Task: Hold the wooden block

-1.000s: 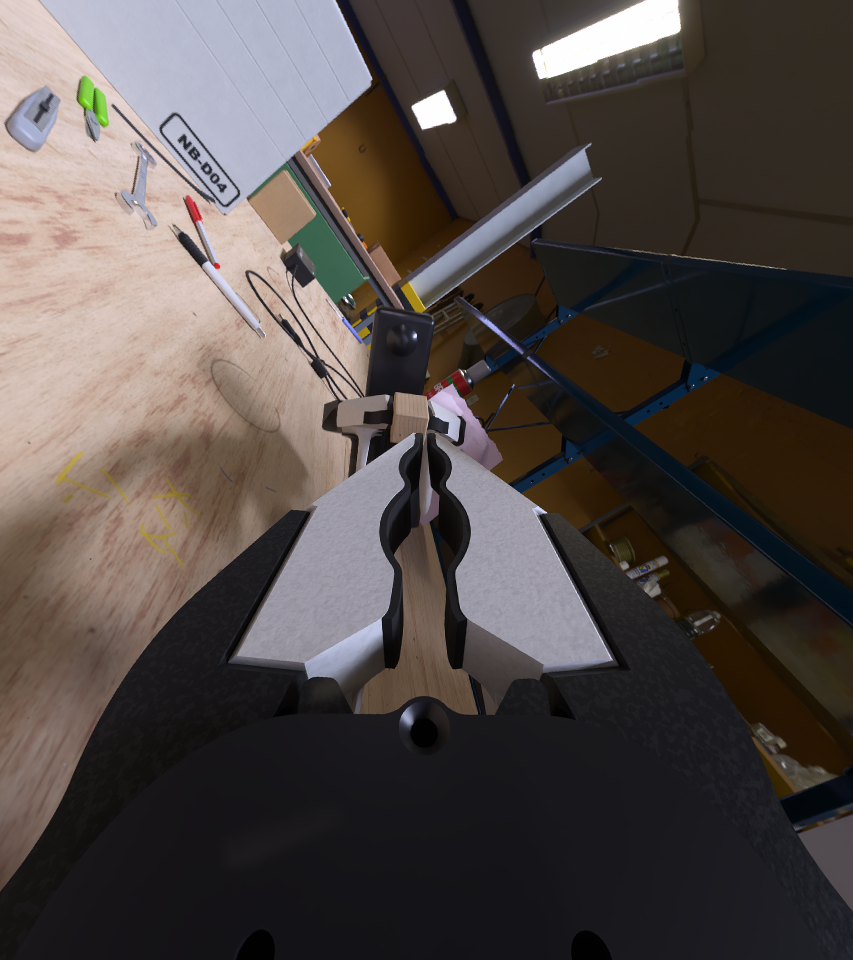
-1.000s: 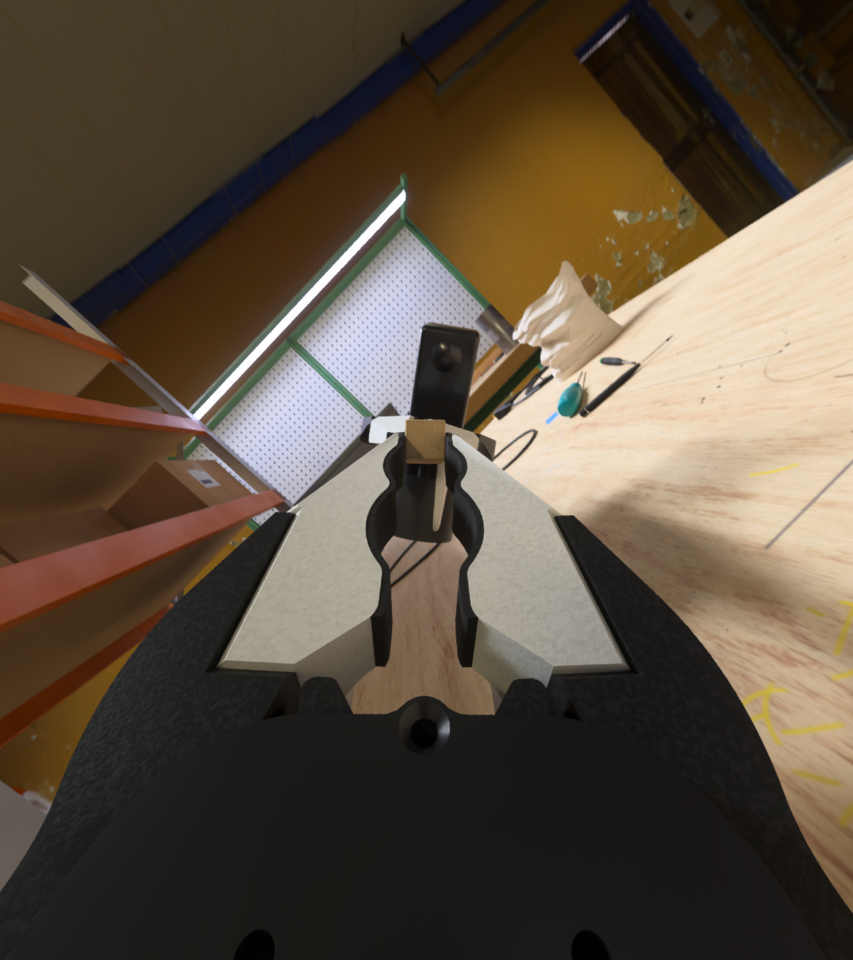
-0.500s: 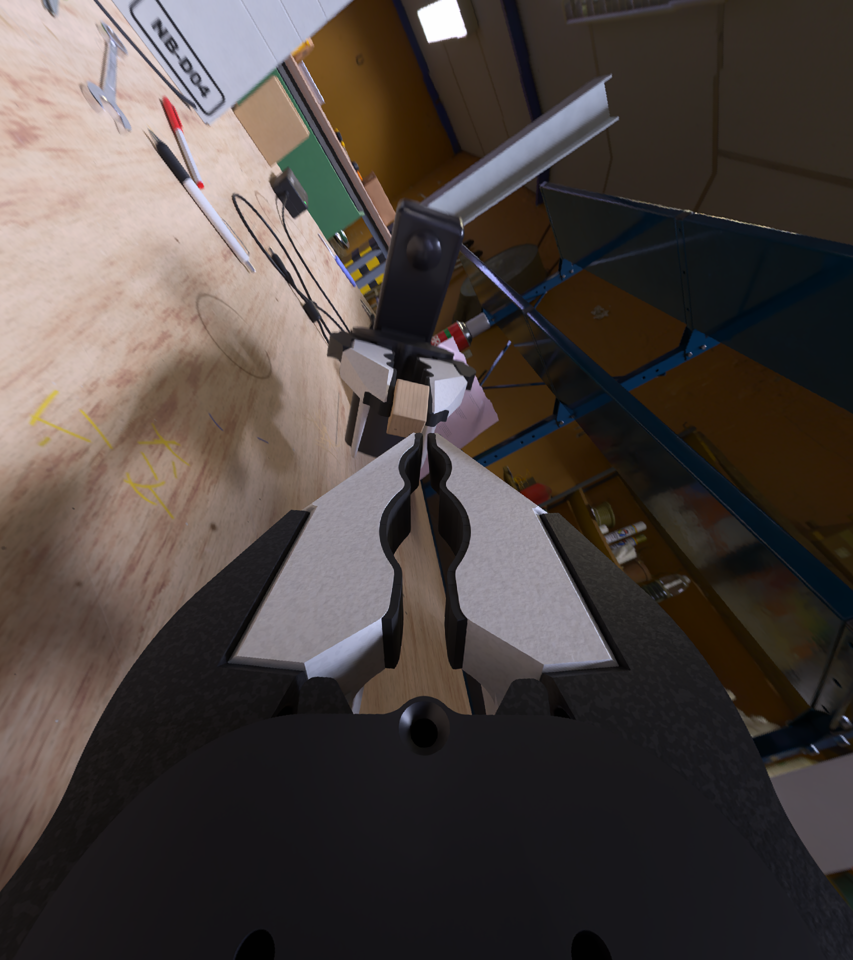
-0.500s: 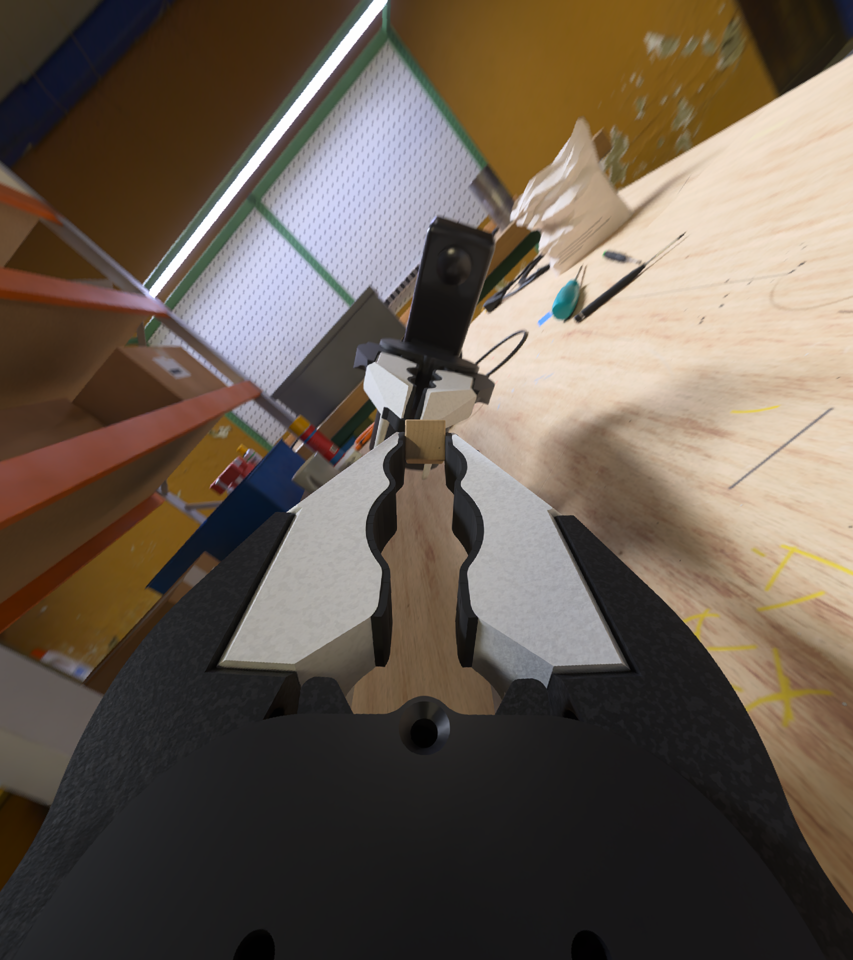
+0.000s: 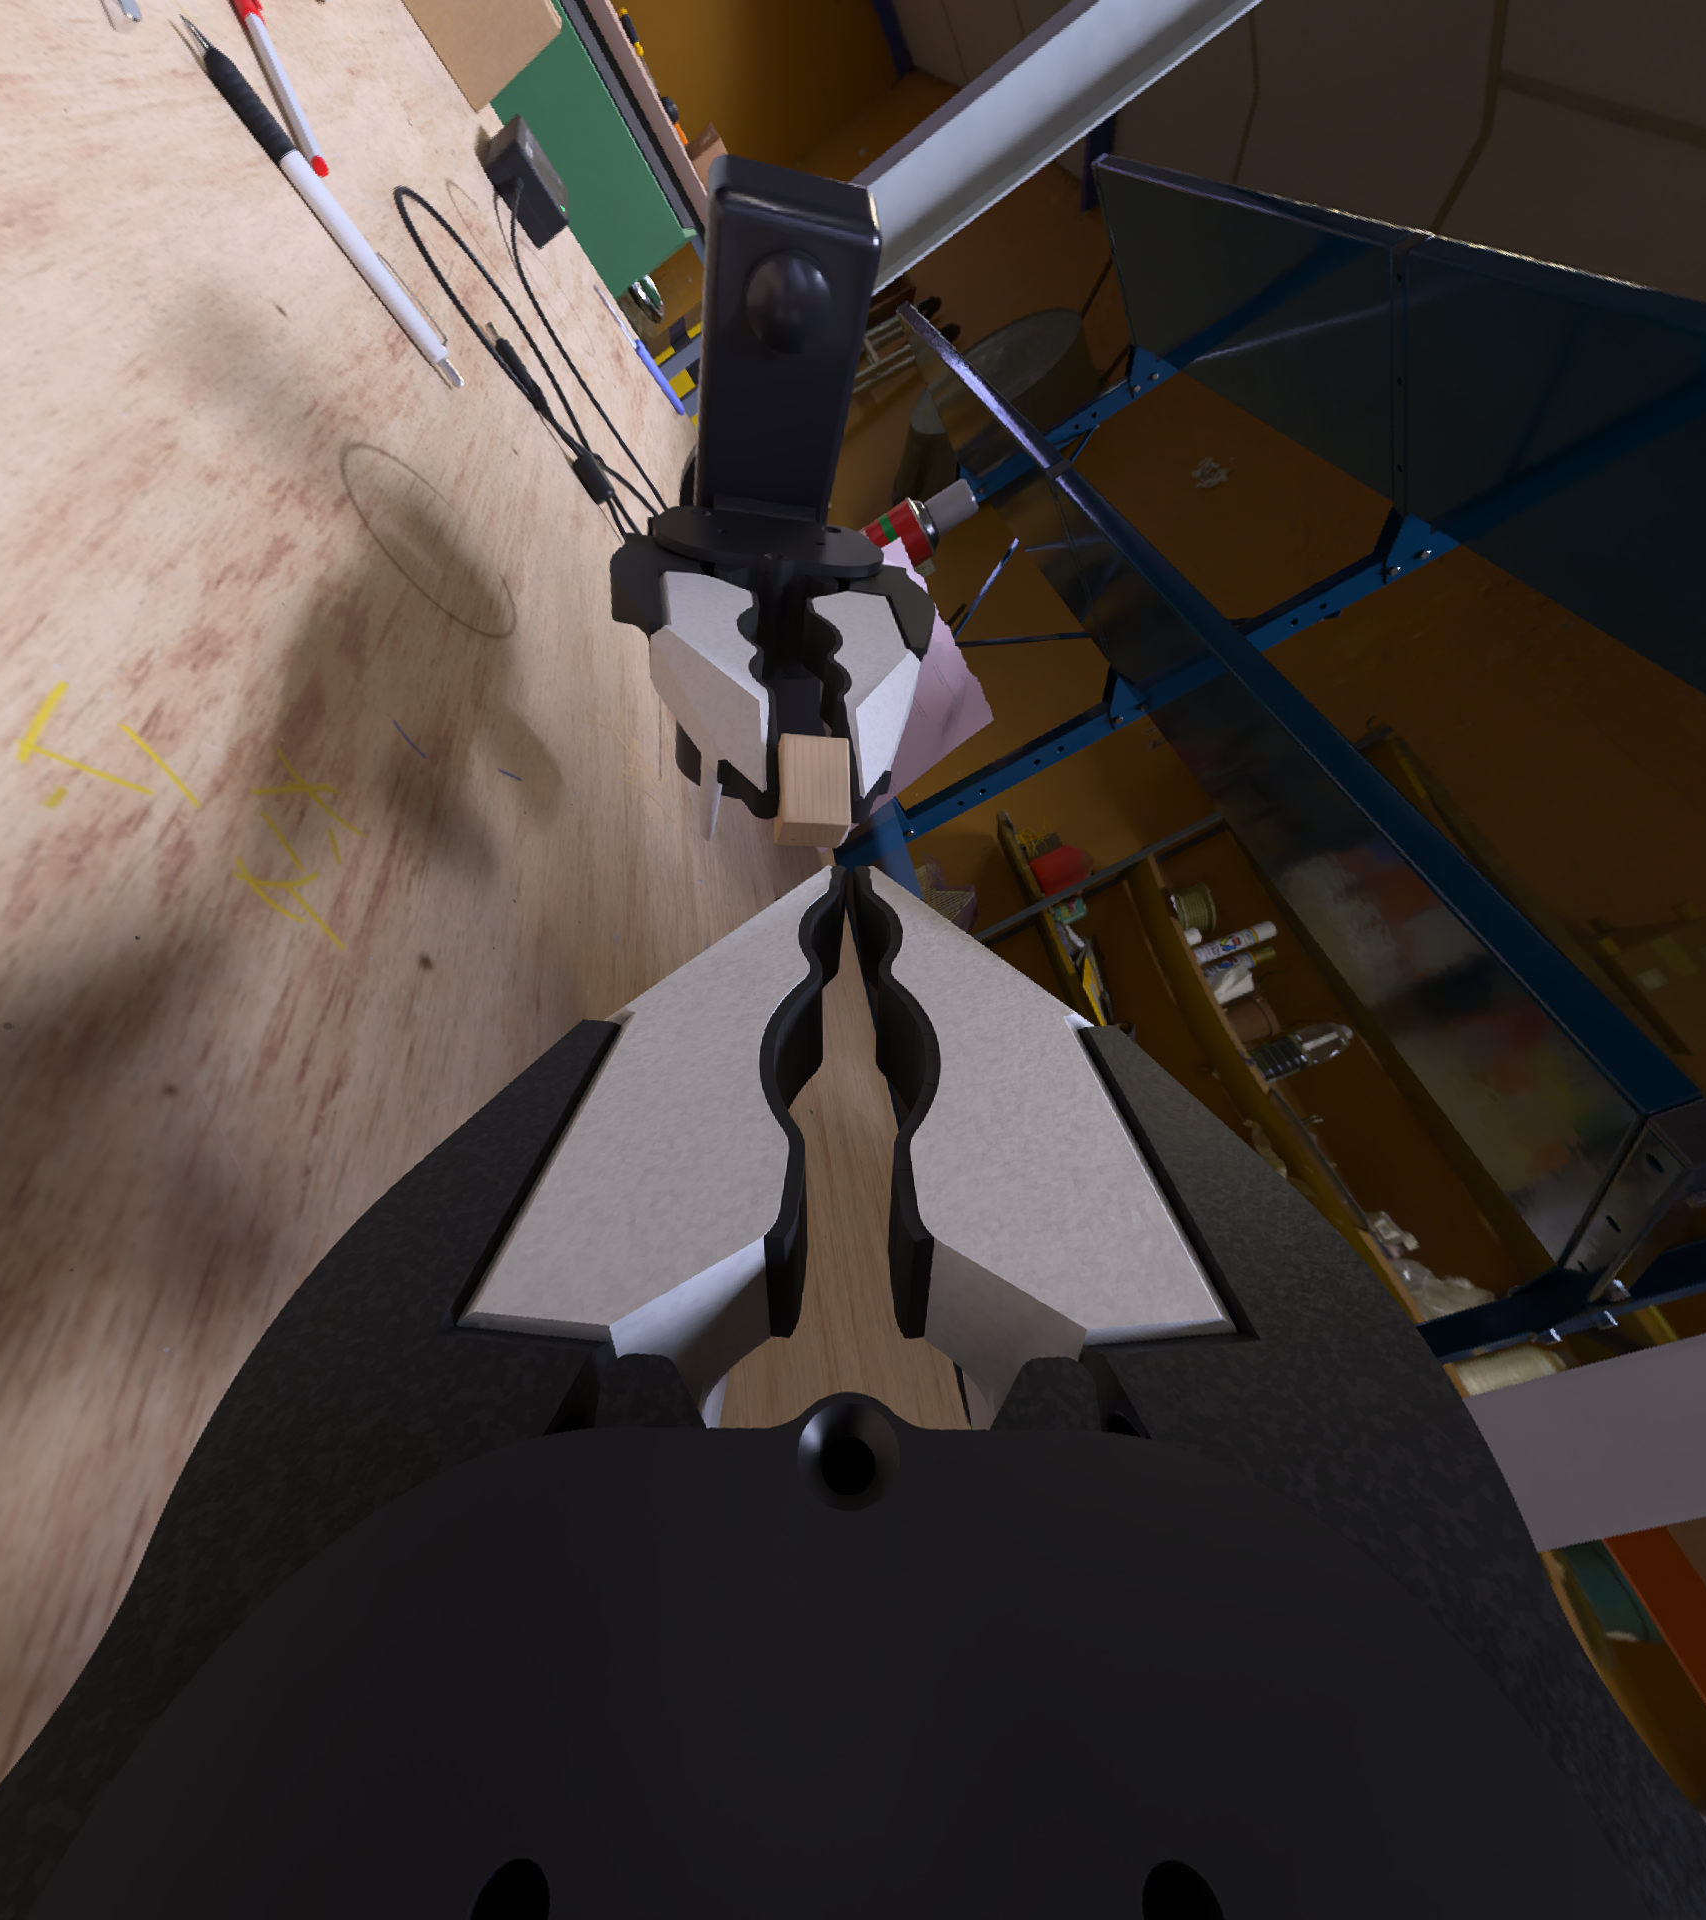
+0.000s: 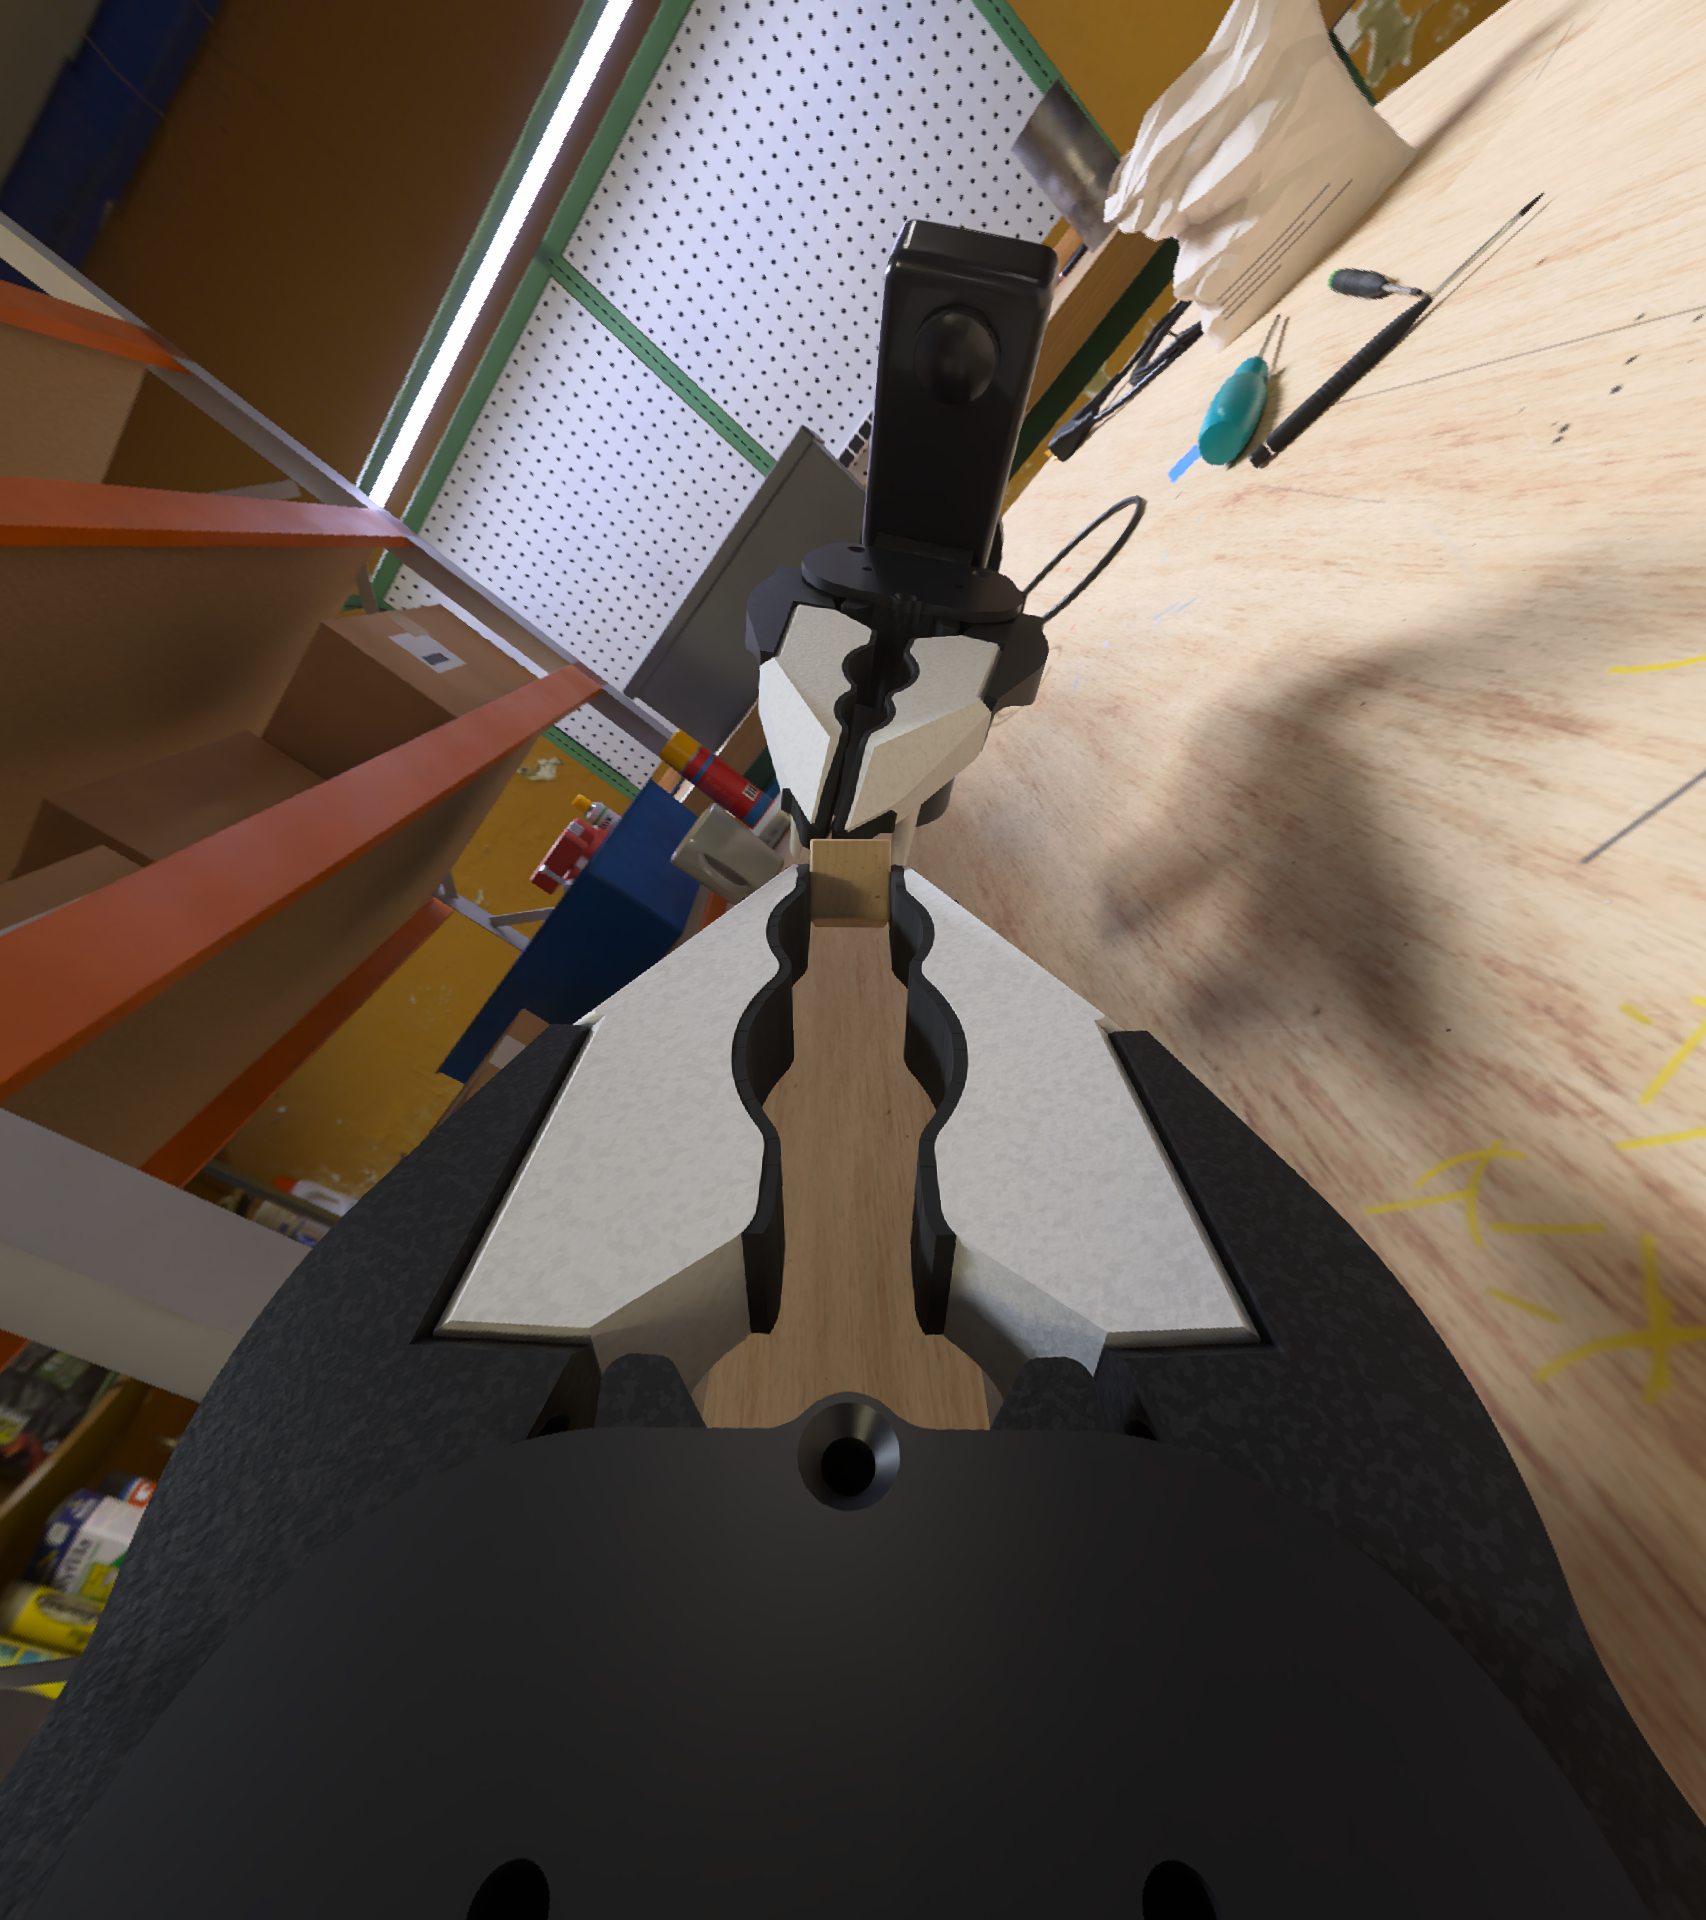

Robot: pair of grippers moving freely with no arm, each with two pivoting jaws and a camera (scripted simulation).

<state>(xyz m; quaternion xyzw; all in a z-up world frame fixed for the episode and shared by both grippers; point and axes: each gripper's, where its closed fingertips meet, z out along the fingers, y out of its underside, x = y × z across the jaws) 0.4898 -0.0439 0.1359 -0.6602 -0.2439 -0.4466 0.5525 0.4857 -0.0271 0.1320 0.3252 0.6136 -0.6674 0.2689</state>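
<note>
Right wrist view, right gripper (image 6: 850, 883) clamping wooden block (image 6: 849, 883), left wrist view, pens (image 5: 309, 197)

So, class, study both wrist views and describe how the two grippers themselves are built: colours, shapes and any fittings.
The two look alike. The left gripper and right gripper each have a rounded, textured black body, a small round recess at its centre, and two pale grey wedge-shaped fingers lined with wavy black pads. Seen from the other side, each carries an upright black box with a round lens on a black disc.

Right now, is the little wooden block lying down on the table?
No, the wooden block is up off the table, pinched between the tips of the right gripper.
</note>
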